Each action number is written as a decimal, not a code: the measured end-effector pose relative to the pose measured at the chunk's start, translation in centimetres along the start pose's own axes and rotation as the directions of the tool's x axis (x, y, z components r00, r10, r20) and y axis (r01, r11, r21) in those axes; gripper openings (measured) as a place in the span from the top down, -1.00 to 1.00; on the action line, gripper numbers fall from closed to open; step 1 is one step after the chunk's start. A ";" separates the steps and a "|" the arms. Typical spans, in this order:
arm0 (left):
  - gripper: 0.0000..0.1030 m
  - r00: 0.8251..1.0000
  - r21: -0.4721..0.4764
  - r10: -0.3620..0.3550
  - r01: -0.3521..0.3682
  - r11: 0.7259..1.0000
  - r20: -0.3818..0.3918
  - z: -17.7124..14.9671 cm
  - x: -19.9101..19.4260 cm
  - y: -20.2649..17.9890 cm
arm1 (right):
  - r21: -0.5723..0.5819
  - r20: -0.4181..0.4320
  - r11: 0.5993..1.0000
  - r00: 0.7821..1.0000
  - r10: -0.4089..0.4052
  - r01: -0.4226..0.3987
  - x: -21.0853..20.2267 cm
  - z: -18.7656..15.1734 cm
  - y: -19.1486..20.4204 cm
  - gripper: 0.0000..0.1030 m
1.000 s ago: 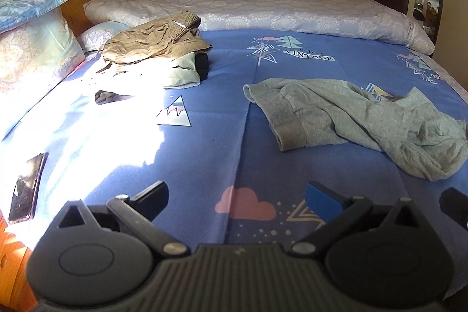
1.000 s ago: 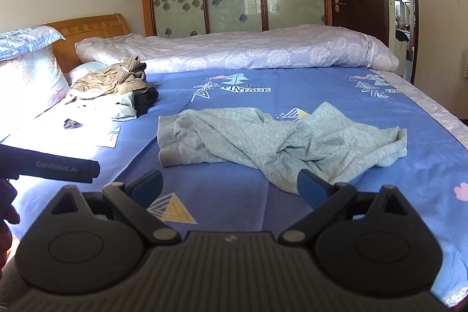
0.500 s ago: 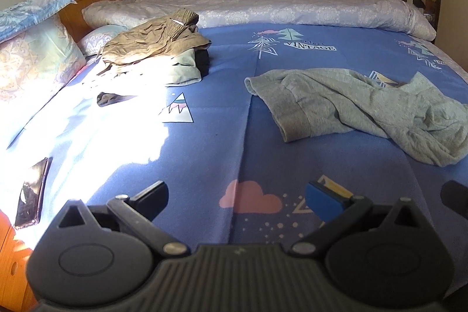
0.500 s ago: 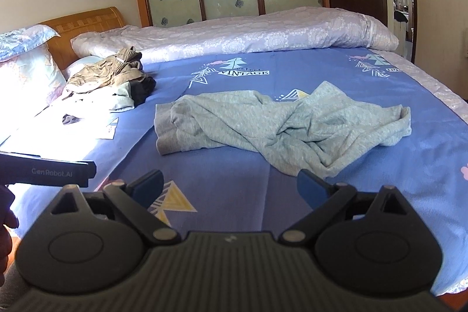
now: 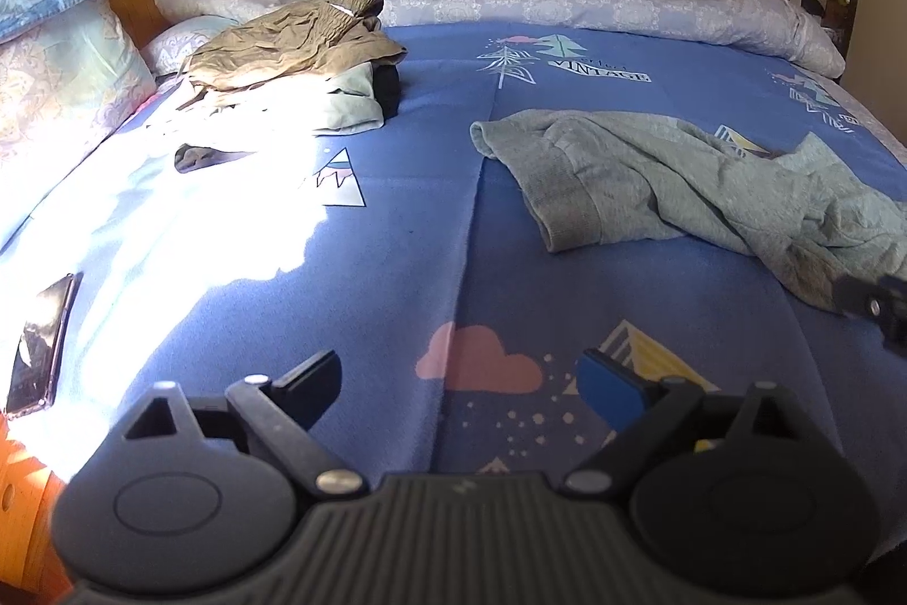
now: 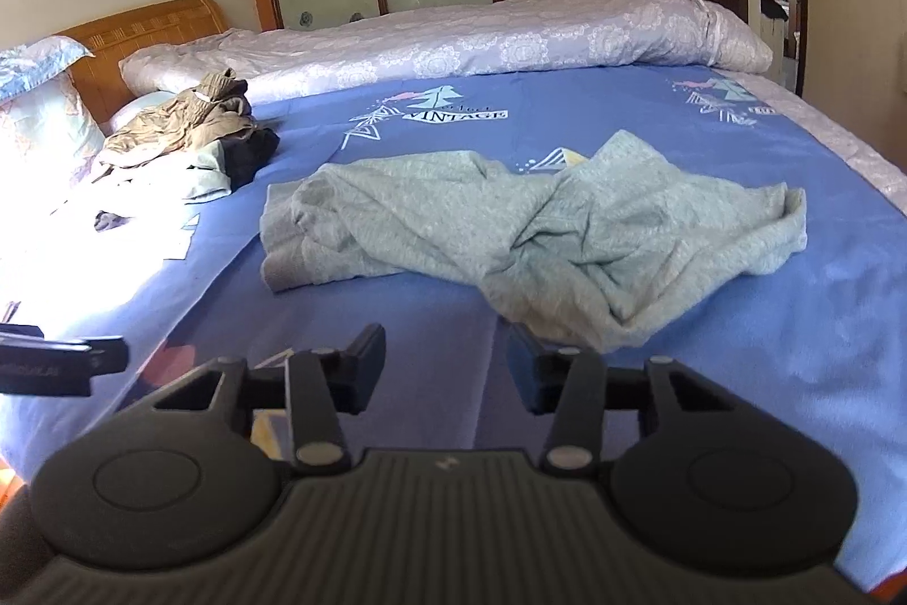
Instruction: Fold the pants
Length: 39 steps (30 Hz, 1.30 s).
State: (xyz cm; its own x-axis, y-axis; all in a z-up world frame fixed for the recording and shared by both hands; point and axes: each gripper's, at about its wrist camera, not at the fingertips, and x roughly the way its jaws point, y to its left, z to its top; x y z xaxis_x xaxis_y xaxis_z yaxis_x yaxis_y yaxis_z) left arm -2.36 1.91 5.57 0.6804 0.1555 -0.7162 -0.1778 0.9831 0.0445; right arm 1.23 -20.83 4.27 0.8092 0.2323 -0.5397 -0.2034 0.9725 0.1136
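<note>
the pants lie crumpled on the bed sheet, ahead of both grippers. a pile of clothes sits to their left near the pillows. a rolled quilt lies behind. a phone rests at the bed's left edge.

Black ribbed claw, blue pads
</note>
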 end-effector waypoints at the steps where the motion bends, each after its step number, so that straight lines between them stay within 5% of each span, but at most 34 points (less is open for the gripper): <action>1: -0.67 1.000 -0.004 -0.007 0.007 1.000 -0.004 0.0 0.0 0.1 | 0.001 0.001 1.000 1.000 -0.004 0.004 1.1 0.8 -0.3 0.02; 5: -0.38 1.000 -0.042 -0.020 0.019 0.999 -0.011 0.2 -0.1 1.2 | 0.072 -0.015 0.996 0.999 -0.049 0.050 6.5 4.2 -2.2 -0.15; 6: -0.34 1.000 -0.058 -0.027 0.026 0.998 -0.015 0.4 0.0 1.5 | 0.098 -0.052 0.993 0.997 -0.056 0.061 8.2 4.9 -2.6 -0.32; 8: -0.26 0.998 -0.090 -0.063 0.060 0.994 -0.028 0.9 0.3 2.3 | 0.180 -0.161 0.981 0.986 -0.048 0.078 11.7 5.3 -3.7 -0.32; 9: -0.26 0.996 -0.105 -0.084 0.080 0.991 -0.032 1.2 0.6 2.7 | 0.229 -0.205 0.971 0.978 -0.021 0.069 12.9 5.2 -4.3 -0.04; 10: -0.26 0.994 -0.116 -0.102 0.098 0.988 -0.032 1.6 0.7 3.0 | 0.288 -0.241 0.956 0.970 0.028 0.045 13.6 5.0 -4.8 0.79; 11: -0.26 0.991 -0.126 -0.128 0.124 0.984 -0.026 2.1 1.1 3.5 | 0.359 -0.253 0.933 0.964 0.085 0.012 13.5 5.0 -5.2 0.82; 15: -0.67 0.982 -0.136 -0.188 0.187 0.973 0.008 4.3 3.1 4.2 | 0.458 -0.078 0.858 0.951 0.300 -0.233 6.4 6.4 -5.3 0.84; 18: -0.70 0.961 -0.168 -0.275 0.267 0.949 -0.024 6.1 6.1 3.9 | 0.413 0.069 0.824 0.916 0.396 -0.388 -0.7 7.2 -6.0 0.93; 22: -0.70 0.909 -0.306 -0.411 0.373 0.876 -0.066 8.0 9.5 4.2 | 0.351 0.038 0.807 0.868 0.494 -0.475 -6.7 5.3 -6.9 0.93; 25: -0.75 0.905 -0.342 -0.422 0.378 0.860 -0.059 9.0 11.3 4.5 | 0.293 -0.106 0.829 0.846 0.523 -0.476 -8.5 2.8 -7.3 0.84; 28: -0.76 0.902 -0.347 -0.424 0.374 0.860 -0.080 10.1 12.8 4.1 | 0.232 -0.188 0.898 0.889 0.418 -0.374 -8.2 1.8 -8.3 0.78; 31: -0.76 0.905 -0.313 -0.414 0.366 0.877 -0.101 10.8 14.0 2.6 | 0.277 -0.128 0.934 0.954 0.270 -0.227 -7.2 3.1 -11.4 0.34; 34: -0.72 0.911 -0.255 -0.391 0.350 0.902 -0.132 11.6 15.3 0.1 | 0.319 -0.051 0.942 0.990 0.132 -0.109 -4.8 5.2 -13.9 0.17; 35: -0.57 0.912 -0.238 -0.385 0.347 0.907 -0.139 11.9 15.9 -0.8 | 0.313 -0.031 0.947 0.996 0.086 -0.072 -3.4 5.8 -14.3 0.05; 37: 0.10 0.906 -0.218 -0.380 0.339 0.915 -0.185 12.3 17.4 -2.5 | 0.299 -0.012 0.954 1.000 0.001 0.003 -0.4 6.6 -15.0 -0.46; 38: 0.37 0.894 -0.230 -0.393 0.345 0.910 -0.213 12.2 17.9 -3.0 | 0.287 -0.018 0.957 0.999 -0.039 0.043 1.3 6.7 -15.4 -0.50; 39: 0.39 0.895 -0.239 -0.393 0.342 0.909 -0.213 12.1 17.8 -3.2 | 0.267 -0.037 0.961 0.997 -0.068 0.075 3.1 6.9 -15.5 -0.50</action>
State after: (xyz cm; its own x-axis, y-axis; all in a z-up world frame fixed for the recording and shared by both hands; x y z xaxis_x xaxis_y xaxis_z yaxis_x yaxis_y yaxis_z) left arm 18.91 2.67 1.08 0.5271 -0.2679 -0.8065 -0.0987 0.9233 -0.3712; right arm 10.69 -35.08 6.56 0.8002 0.1650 -0.5765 0.0127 0.9565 0.2913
